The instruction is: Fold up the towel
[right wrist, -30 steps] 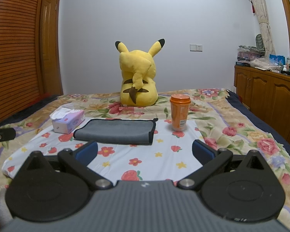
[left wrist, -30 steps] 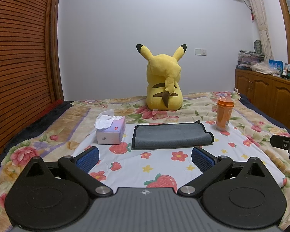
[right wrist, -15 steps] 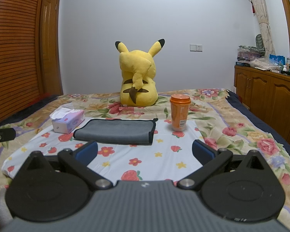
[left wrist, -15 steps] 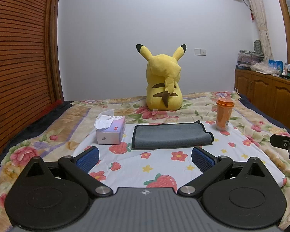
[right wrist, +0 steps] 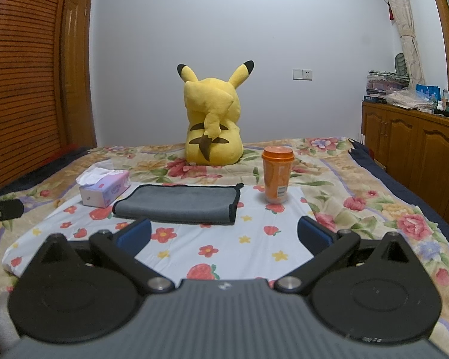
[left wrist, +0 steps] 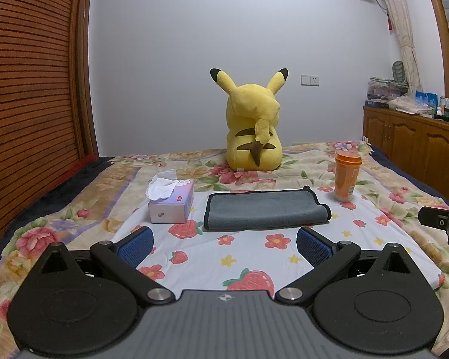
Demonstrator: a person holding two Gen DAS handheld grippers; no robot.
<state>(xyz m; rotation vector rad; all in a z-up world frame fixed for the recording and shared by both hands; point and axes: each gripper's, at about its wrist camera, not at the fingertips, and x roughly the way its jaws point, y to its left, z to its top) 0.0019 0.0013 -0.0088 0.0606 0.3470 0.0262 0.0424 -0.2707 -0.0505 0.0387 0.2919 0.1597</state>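
A grey towel with a black hem (left wrist: pixel 265 209) lies folded flat on the white flowered cloth (left wrist: pixel 248 254) on the bed; it also shows in the right wrist view (right wrist: pixel 179 205). My left gripper (left wrist: pixel 224 246) is open and empty, a short way in front of the towel. My right gripper (right wrist: pixel 224 236) is open and empty, in front of the towel and slightly to its right. Neither gripper touches the towel.
A tissue box (left wrist: pixel 172 202) stands left of the towel. An orange cup with a lid (left wrist: pixel 346 176) stands to its right. A yellow plush toy (left wrist: pixel 253 131) sits behind. A wooden cabinet (left wrist: pixel 419 149) runs along the right wall, slatted wooden doors (left wrist: pixel 30 89) on the left.
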